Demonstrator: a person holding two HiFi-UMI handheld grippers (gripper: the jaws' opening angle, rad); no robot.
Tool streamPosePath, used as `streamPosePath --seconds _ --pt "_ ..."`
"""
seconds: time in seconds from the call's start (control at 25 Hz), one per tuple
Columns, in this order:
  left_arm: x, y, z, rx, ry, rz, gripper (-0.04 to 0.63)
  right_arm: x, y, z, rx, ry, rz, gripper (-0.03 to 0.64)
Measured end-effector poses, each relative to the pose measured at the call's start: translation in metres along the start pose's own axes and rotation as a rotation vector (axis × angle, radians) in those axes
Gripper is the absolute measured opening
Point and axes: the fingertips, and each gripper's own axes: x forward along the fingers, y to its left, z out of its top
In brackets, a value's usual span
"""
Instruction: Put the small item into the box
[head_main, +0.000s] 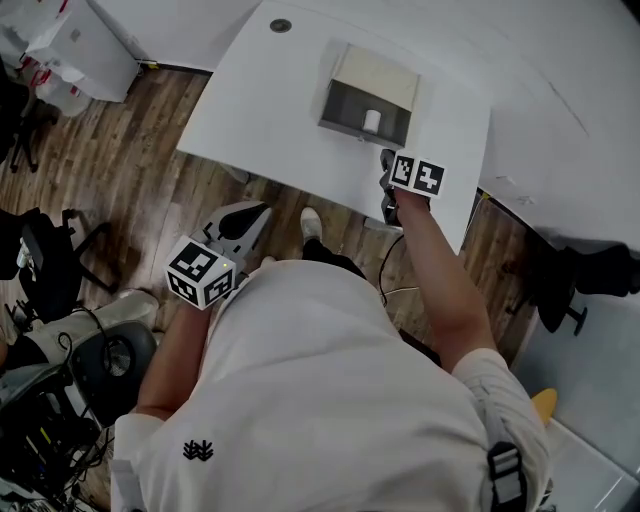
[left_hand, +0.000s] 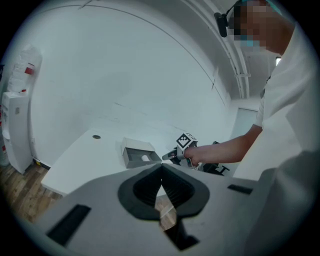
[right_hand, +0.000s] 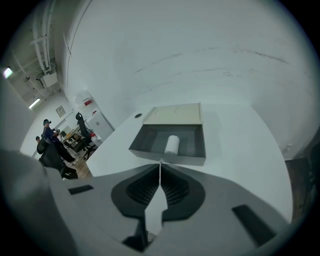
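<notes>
A small white cylinder (head_main: 372, 120) lies inside the open grey box (head_main: 342, 108) on the white table (head_main: 270, 110). In the right gripper view the small white cylinder (right_hand: 172, 144) rests in the box's right half, just past its front wall (right_hand: 170, 159). My right gripper (head_main: 386, 158) hovers at the box's near right corner, shut with nothing between its jaws; its tips (right_hand: 160, 162) meet just short of the box. My left gripper (head_main: 258, 212) hangs off the table over the wooden floor, tips (left_hand: 161, 165) together and empty. From there I see the box (left_hand: 134, 160) and the right gripper (left_hand: 171, 156).
The box's beige lid (head_main: 378, 72) lies open behind it. A round cable hole (head_main: 280, 25) sits at the table's far left. Office chairs (head_main: 50, 260) and a white cabinet (head_main: 80, 45) stand at the left, another chair (head_main: 570, 280) at the right.
</notes>
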Motion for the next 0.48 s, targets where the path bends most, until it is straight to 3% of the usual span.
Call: streamPosePath --seconds 0.24,0.48 --pt "-0.018 -0.010 -0.014 0.015 0.008 -0.043 0.008 -0.044 0.038 -0.051 -0.084 -0.021 0.049 0.008" --pt "-0.029 -0.024 -0.024 0.033 0.017 -0.085 0.008 -0.083 0.086 -0.101 -0.151 -0.032 0.159 0.006"
